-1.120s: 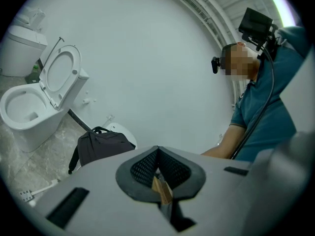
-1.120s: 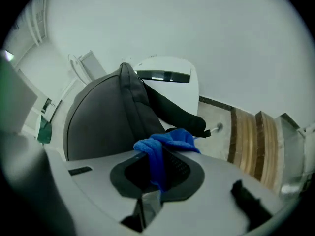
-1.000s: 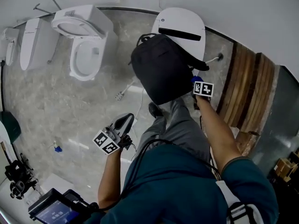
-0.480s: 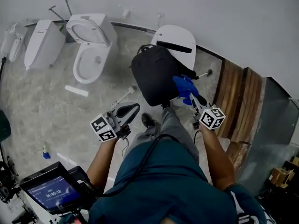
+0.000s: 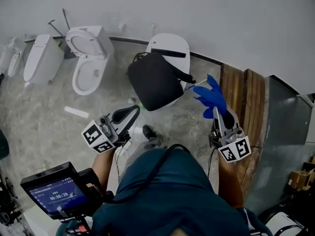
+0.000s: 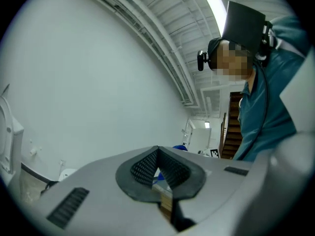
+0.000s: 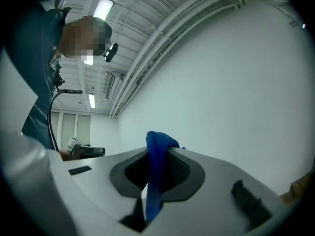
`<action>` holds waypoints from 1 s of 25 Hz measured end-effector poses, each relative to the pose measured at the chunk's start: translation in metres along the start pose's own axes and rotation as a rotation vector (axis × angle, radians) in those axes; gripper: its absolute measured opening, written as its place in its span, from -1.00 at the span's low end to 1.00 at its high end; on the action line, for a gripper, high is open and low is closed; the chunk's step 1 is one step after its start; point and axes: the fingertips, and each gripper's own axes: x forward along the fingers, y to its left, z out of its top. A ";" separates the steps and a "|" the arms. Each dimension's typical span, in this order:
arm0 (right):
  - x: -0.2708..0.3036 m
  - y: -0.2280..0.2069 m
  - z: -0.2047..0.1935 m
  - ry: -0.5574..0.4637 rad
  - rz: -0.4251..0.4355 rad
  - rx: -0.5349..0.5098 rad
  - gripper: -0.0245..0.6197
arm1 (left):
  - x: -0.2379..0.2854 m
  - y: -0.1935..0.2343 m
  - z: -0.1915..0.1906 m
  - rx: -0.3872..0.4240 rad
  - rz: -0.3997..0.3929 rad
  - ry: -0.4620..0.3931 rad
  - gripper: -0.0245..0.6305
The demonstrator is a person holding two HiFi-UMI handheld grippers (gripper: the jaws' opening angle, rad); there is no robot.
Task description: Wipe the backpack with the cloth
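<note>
1. Right gripper (image 7: pixel 159 157): the jaws are closed on the blue cloth (image 7: pixel 153 142). The fabric is pinched between the pads. A fold stands above the tips and a tail hangs on the near side. This grip probably leaves loose fabric ahead of the tips as a soft wiping face.
2. Right gripper position: in the head view it is right of the backpack (image 5: pixel 152 80) and apart from it, with the cloth fanned out toward the far side. The cloth is not touching the bag, so no wiping stroke is in contact at this moment.
3. Left gripper (image 6: pixel 157 167): the jaws are together at the tips with nothing between them. It is held near the person, left of the bag and clear of it. It is judged to be free to steady the bag when the cloth presses on it.
4. Both gripper views look up at wall and ceiling. The tools are therefore tilted upward, not aimed at the work.
5. Backpack: black, lying tilted on the closed lid of a white toilet (image 5: pixel 172 43) at the far centre, with one strap trailing right. The lid probably serves as a raised support that presents the bag's broad face for wiping.
6. Surroundings: a second toilet with an open seat (image 5: pixel 87 58) stands at far left. A stack of wooden boards (image 5: pixel 246 100) is on the right.
7. Next requirement, as a judgement: bring the cloth left and down onto the bag's face.
</note>
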 end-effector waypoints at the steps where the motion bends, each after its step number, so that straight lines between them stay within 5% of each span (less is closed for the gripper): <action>1: -0.014 0.004 0.014 -0.026 -0.002 -0.029 -0.81 | 0.000 -0.012 0.003 0.022 0.011 -0.004 -0.91; 13: -0.230 0.064 0.088 -0.140 0.049 -0.083 -0.81 | -0.009 -0.233 -0.041 0.210 0.084 -0.060 -0.91; 19: -0.356 0.152 0.115 -0.151 0.088 -0.063 -0.81 | -0.071 -0.386 -0.048 0.249 0.109 -0.063 -0.91; 25: -0.361 0.179 0.106 -0.149 0.140 -0.050 -0.81 | -0.102 -0.408 -0.045 0.285 0.133 -0.046 -0.91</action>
